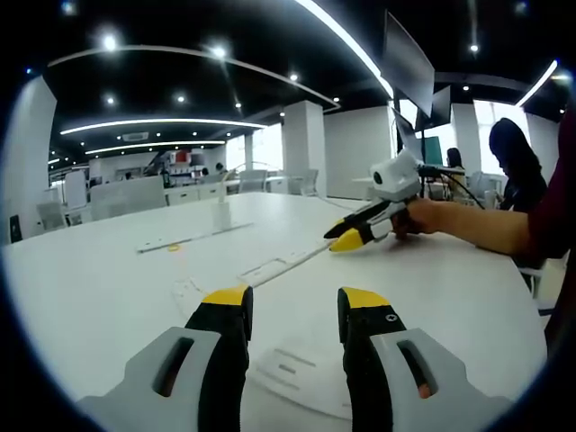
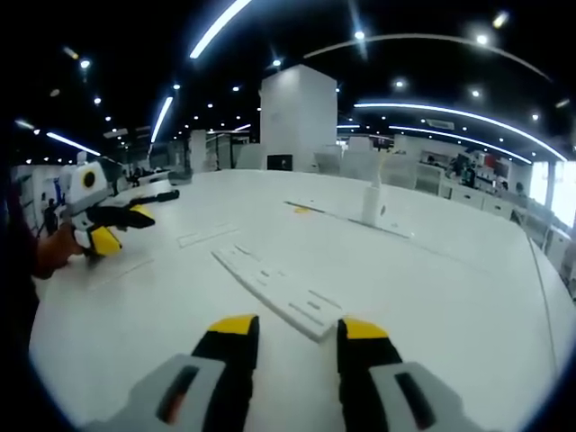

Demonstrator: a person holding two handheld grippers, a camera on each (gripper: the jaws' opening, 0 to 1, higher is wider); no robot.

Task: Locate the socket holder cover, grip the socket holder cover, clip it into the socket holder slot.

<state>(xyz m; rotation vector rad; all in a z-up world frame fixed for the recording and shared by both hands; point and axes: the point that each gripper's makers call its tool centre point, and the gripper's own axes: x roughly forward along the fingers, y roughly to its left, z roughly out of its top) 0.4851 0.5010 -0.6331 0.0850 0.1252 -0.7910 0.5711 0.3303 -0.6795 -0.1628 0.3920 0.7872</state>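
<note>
A long white slotted strip (image 1: 281, 265) lies flat on the white table (image 1: 108, 297), running away from my left gripper (image 1: 295, 301) toward my right gripper (image 1: 345, 237). My left gripper is open, with nothing between its yellow-tipped jaws. A flat white piece (image 1: 297, 369) with small cut-outs rests on the table just under those jaws. In the right gripper view the strip (image 2: 274, 288) ends right in front of my right gripper (image 2: 297, 328), which is open and holds nothing. My left gripper (image 2: 115, 229) enters at the left, held by a hand, jaws apart.
A second thin white strip (image 1: 193, 238) lies further back; it also shows as a thin strip (image 2: 346, 218) in the right gripper view. A small white upright post (image 2: 371, 205) stands beside it. A faint flat outline (image 2: 207, 236) lies mid-table. A person (image 1: 517, 171) sits at the right edge.
</note>
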